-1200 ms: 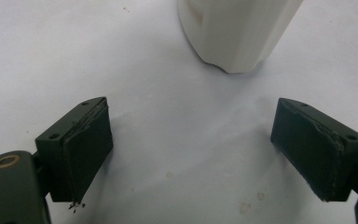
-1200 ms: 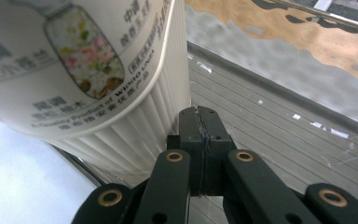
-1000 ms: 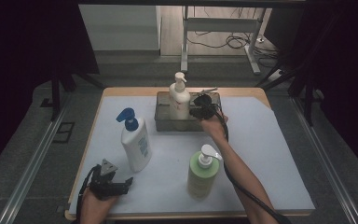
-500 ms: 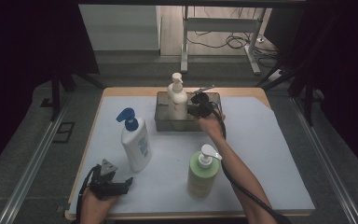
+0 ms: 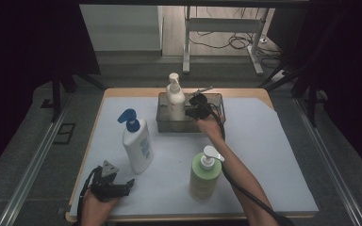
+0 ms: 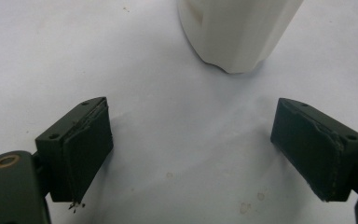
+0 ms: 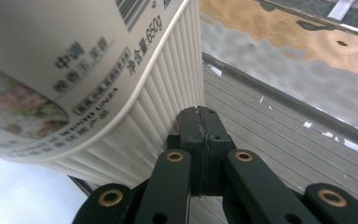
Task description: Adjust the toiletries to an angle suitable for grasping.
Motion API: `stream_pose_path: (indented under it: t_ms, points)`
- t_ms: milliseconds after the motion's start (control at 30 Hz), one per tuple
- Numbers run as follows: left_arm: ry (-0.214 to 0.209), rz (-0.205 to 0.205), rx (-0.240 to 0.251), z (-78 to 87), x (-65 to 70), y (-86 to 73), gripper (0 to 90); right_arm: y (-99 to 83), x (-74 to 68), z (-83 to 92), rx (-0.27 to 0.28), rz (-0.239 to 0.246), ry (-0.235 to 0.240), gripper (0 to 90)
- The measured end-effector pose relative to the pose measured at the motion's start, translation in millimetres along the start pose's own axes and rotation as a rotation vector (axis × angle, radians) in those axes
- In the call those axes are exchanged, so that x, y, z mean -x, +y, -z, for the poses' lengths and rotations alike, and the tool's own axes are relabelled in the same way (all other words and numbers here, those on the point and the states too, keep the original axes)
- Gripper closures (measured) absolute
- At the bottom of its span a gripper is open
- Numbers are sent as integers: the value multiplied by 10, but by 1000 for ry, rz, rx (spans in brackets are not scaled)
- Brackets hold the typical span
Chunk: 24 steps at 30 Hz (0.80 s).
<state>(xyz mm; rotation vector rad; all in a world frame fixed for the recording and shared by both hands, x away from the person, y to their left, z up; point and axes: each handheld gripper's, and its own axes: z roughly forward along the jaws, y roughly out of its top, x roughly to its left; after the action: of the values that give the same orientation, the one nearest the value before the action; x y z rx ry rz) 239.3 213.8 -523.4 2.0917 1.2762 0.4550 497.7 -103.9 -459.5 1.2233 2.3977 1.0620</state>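
while the left gripper [image 5: 122,187] rests agape near the blue-pump bottle [image 5: 137,143], right gripper [image 7: 200,135] clenched empty beside cream pump bottle [image 5: 175,100] in grey bin [image 5: 217,113]; step: nudging; next: reopen to grasp.

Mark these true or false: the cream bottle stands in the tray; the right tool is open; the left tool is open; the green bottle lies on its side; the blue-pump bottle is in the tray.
1. The cream bottle stands in the tray. True.
2. The right tool is open. False: its jaws are shut, beside the cream bottle.
3. The left tool is open. True.
4. The green bottle lies on its side. False: it stands upright.
5. The blue-pump bottle is in the tray. False: it stands on the table, outside it.
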Motion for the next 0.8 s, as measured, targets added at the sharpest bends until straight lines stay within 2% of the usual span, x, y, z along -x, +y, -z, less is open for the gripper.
stream_pose_path:
  t_ms: [300,800]
  points:
    - [0,0,0,0,0,0,122,22,-59,-50,-8,4,9,895]
    - [0,0,0,-1,0,0,122,50,-135,-121,-18,38,12,894]
